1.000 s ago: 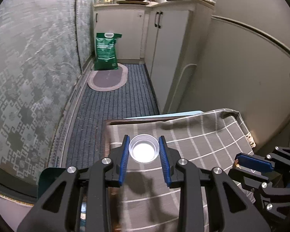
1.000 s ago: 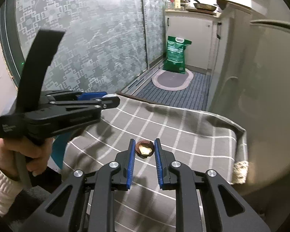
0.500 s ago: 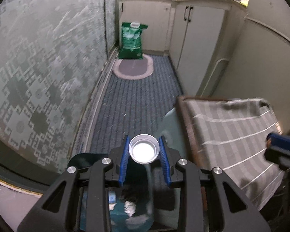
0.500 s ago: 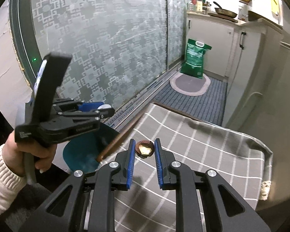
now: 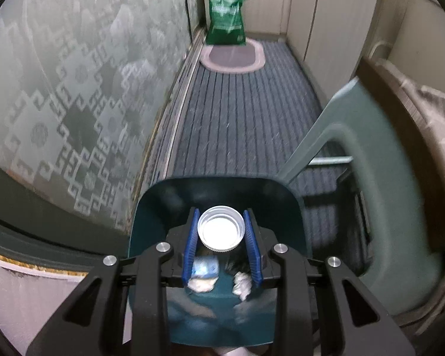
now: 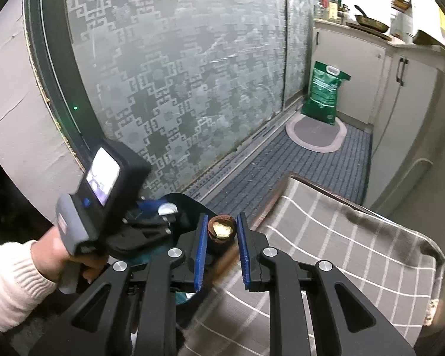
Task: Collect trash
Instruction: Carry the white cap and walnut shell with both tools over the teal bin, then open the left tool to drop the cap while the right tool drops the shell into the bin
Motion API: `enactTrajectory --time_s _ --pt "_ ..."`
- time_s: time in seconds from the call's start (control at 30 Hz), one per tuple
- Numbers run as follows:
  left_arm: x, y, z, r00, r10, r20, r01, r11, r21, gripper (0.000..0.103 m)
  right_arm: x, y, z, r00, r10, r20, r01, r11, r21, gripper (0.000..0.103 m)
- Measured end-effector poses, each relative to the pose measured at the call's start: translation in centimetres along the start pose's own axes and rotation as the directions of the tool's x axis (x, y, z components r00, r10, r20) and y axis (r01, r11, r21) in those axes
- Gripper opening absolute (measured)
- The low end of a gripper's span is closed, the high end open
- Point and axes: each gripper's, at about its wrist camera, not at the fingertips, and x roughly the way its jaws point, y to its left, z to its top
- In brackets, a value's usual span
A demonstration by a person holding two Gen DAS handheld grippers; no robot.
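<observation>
The left gripper [image 5: 221,238] grasps a white bottle cap [image 5: 221,227] directly above the teal bin [image 5: 151,207], where crumpled scraps [image 5: 201,281] already lie, so its drop looks imminent. The right gripper [image 6: 221,244] clenches a brown nut shell [image 6: 222,230] over the checked cloth's [image 6: 326,237] near-left edge, not yet binned. A second ago both hung over the cloth; each has since swung toward the bin.

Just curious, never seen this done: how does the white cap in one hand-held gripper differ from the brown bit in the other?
The white bottle cap is wide, round and ridged; the brown scrap is smaller and rough, yellowish inside. The cap hangs over the teal bin; the scrap is at the table edge. Both are clamped between blue pads.
</observation>
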Motion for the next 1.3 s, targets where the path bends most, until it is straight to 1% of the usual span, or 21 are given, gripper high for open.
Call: enactTrajectory --time_s 0.07,0.17,0.3,0.53,0.6,0.7,0.83,0.97,1.13,1.3 --pt "1.0 0.4 -0.8 0.999 0.005 -0.037 -0.005 1.0 0.009 0.033 0.5 0.7 0.4 1.0 0.007 -0.004 -0.007 1.0 -0.005 0.019" --pt "2.2 0.8 -1.9 0.996 -0.004 -0.091 0.006 1.0 0.019 0.033 1.2 1.6 0.8 1.0 0.016 -0.017 -0.016 1.0 -0.015 0.019" --pt "3.1 0.7 -3.3 0.991 -0.006 -0.131 0.013 0.999 0.053 0.033 2.7 2.9 1.1 0.998 0.028 -0.05 -0.029 0.999 -0.025 0.019" --pt "3.4 1.1 -4.5 0.988 -0.022 -0.151 0.032 0.997 0.068 0.033 5.9 4.3 1.0 0.992 0.031 -0.122 -0.035 0.999 -0.026 0.019" --pt "3.1 1.5 -4.7 0.989 -0.028 -0.147 0.038 0.997 0.066 0.04 7.0 4.6 0.9 0.989 0.025 -0.147 -0.029 0.999 -0.022 0.019" --pt "2.5 1.9 -4.8 0.991 -0.032 -0.13 0.04 0.997 0.059 0.041 8.3 5.1 0.8 0.985 0.019 -0.171 -0.023 0.999 -0.023 0.019" --pt "0.8 3.1 -4.6 0.996 -0.044 -0.076 0.047 0.999 0.027 0.041 9.9 5.9 0.6 0.98 0.013 -0.2 -0.02 0.999 -0.033 0.019" --pt "-1.8 4.5 -4.2 0.999 -0.05 -0.003 0.05 0.999 -0.004 0.039 11.4 6.4 0.3 0.974 0.014 -0.227 -0.022 0.999 -0.033 0.019" --pt "-5.1 6.0 -3.8 0.993 -0.063 0.095 0.068 0.997 -0.043 0.034 13.2 6.8 0.0 0.965 0.013 -0.262 -0.022 0.999 -0.032 0.019" --pt "-7.2 6.6 -3.5 0.987 -0.056 0.154 0.065 0.996 -0.054 0.028 14.7 7.2 -0.6 0.955 0.012 -0.297 -0.024 0.999 -0.036 0.019"
